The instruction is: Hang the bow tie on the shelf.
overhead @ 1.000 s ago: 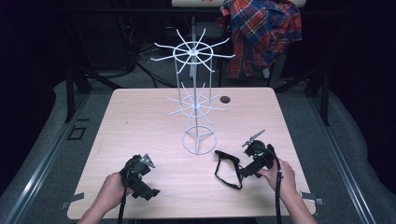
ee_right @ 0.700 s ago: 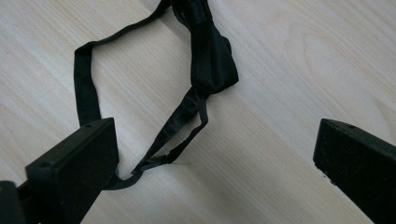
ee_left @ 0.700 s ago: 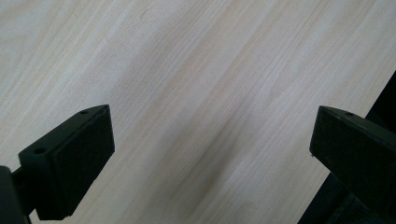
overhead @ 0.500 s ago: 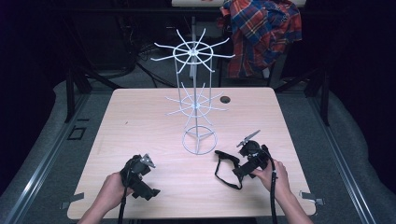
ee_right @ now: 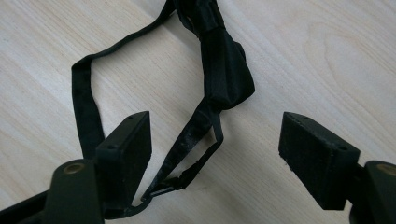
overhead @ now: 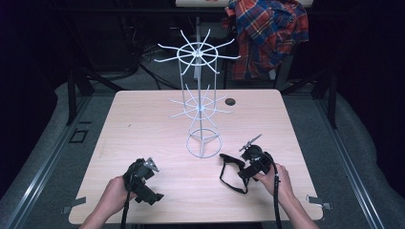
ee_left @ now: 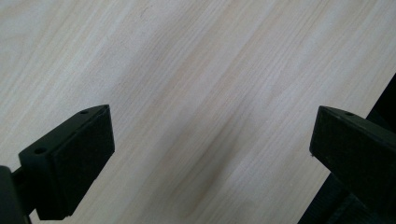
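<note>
A black bow tie (overhead: 232, 168) with a looped strap lies on the wooden table (overhead: 143, 124), near the front right. My right gripper (overhead: 242, 169) is over its right end. In the right gripper view the bow tie's knot (ee_right: 224, 65) lies ahead and the thin strap (ee_right: 187, 140) runs between the jaws, close to the left pad (ee_right: 133, 149). My right gripper (ee_right: 217, 128) is open; its jaws have just been closing around the strap without pinching it. My left gripper (overhead: 144, 181) rests at the front left, and in its own view my left gripper (ee_left: 212, 116) stands wide open over bare wood.
A tall white wire rack (overhead: 200, 100) with two tiers of radial hooks stands mid-table, its ring base (overhead: 204, 144) just behind the bow tie. A round dark hole (overhead: 230, 101) sits near the far edge. A plaid shirt (overhead: 267, 33) hangs behind the table.
My right hand has edged a little left, closer over the bow tie's strap. The left hand and gripper have stayed put.
</note>
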The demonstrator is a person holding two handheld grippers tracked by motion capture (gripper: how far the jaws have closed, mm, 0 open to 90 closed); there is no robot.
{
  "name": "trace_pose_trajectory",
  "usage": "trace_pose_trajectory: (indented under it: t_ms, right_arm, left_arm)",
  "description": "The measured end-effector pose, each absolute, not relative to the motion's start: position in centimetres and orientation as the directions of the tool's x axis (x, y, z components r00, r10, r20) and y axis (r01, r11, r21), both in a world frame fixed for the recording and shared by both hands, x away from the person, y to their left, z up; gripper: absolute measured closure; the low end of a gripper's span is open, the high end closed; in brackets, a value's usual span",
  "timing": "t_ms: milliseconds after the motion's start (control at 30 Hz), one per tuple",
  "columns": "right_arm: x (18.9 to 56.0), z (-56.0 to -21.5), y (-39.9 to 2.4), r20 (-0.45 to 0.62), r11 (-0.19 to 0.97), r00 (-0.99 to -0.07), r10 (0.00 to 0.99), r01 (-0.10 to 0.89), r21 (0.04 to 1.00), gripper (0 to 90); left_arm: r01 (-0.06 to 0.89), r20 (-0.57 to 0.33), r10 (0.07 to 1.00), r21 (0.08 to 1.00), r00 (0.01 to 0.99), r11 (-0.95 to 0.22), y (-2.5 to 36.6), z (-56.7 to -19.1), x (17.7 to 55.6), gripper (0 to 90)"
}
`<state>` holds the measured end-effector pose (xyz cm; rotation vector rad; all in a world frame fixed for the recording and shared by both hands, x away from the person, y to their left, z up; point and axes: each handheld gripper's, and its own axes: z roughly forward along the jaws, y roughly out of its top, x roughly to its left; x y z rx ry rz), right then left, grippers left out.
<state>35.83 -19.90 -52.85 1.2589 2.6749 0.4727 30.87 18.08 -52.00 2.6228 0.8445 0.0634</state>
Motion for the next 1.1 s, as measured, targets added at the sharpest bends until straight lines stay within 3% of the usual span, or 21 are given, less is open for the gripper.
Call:
trace_pose_trajectory:
  t_ms: [400,767,1100]
  right_arm:
    - [35.73,-53.13,-19.66,-0.031,0.61,-0.635,0.772,0.727,0.315,58.4]
    - [35.67,-53.53,-19.34,-0.03,0.625,-0.642,0.766,0.734,0.267,76.2]
    - [35.72,-53.46,-19.77,0.038,0.586,-0.622,0.782,0.756,0.292,87.4]
  left_arm:
    - [0.553,-0.071,0.57,0.368,0.818,-0.748,18.05,-52.01,30.84,0.1]
    - [0.556,-0.07,0.573,0.362,0.817,-0.748,18.09,-52.04,30.87,0.2]
    - [0.555,-0.068,0.573,0.361,0.817,-0.749,18.06,-52.01,30.81,0.2]
